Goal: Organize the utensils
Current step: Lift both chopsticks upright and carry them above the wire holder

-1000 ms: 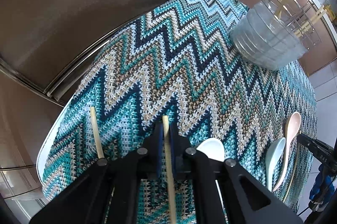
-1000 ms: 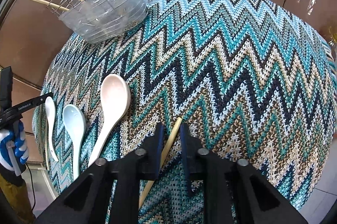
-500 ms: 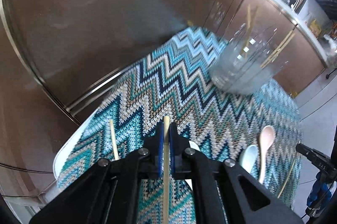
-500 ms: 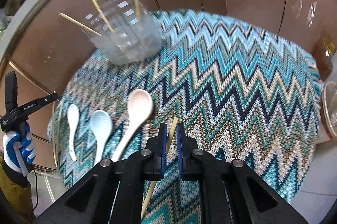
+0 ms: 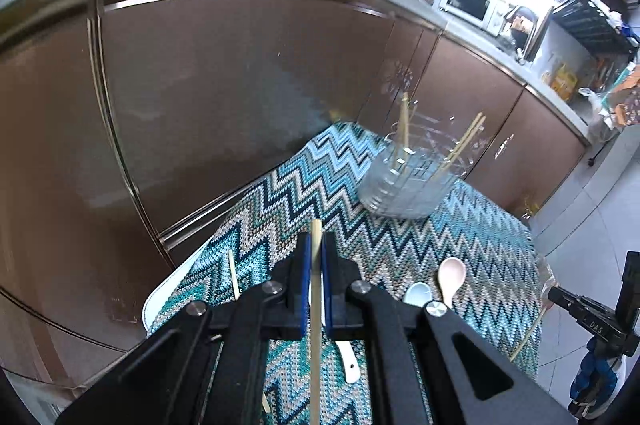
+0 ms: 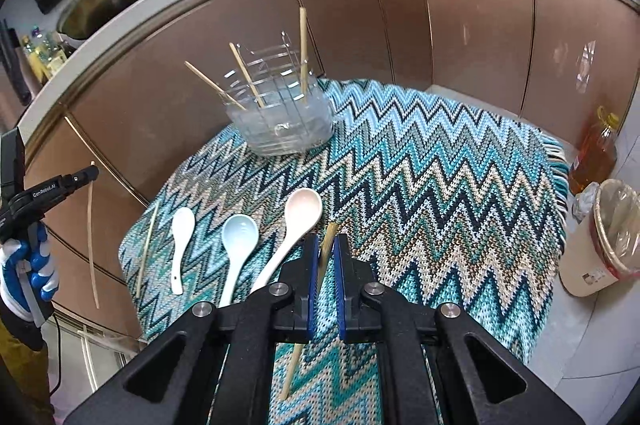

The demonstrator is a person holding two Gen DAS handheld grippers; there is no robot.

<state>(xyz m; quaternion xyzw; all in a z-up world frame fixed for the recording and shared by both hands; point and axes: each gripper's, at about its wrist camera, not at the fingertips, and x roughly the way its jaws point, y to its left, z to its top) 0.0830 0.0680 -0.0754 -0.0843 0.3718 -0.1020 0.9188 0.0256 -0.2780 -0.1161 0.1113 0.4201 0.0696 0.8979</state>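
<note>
My left gripper (image 5: 315, 252) is shut on a wooden chopstick (image 5: 316, 309), held high above the table. My right gripper (image 6: 326, 252) is shut on another chopstick (image 6: 326, 245), also lifted. A clear wire-framed utensil holder (image 6: 280, 113) with three chopsticks standing in it sits at the far side of the zigzag cloth; it also shows in the left wrist view (image 5: 408, 181). A pink spoon (image 6: 298, 221), a pale blue spoon (image 6: 237, 241) and a white spoon (image 6: 181, 237) lie on the cloth. A loose chopstick (image 6: 146, 249) lies at the cloth's left edge. The left gripper (image 6: 95, 172) shows holding its chopstick (image 6: 91, 237).
The zigzag cloth (image 6: 420, 185) covers a small table beside brown cabinet fronts (image 6: 480, 25). An oil bottle (image 6: 596, 153) and a lined bin (image 6: 608, 237) stand on the floor at the right. Another chopstick (image 5: 233, 275) lies on the cloth in the left wrist view.
Both grippers have risen well above the table, each carrying its chopstick. The right gripper closed on its chopstick; the holder and spoons now look farther away.
</note>
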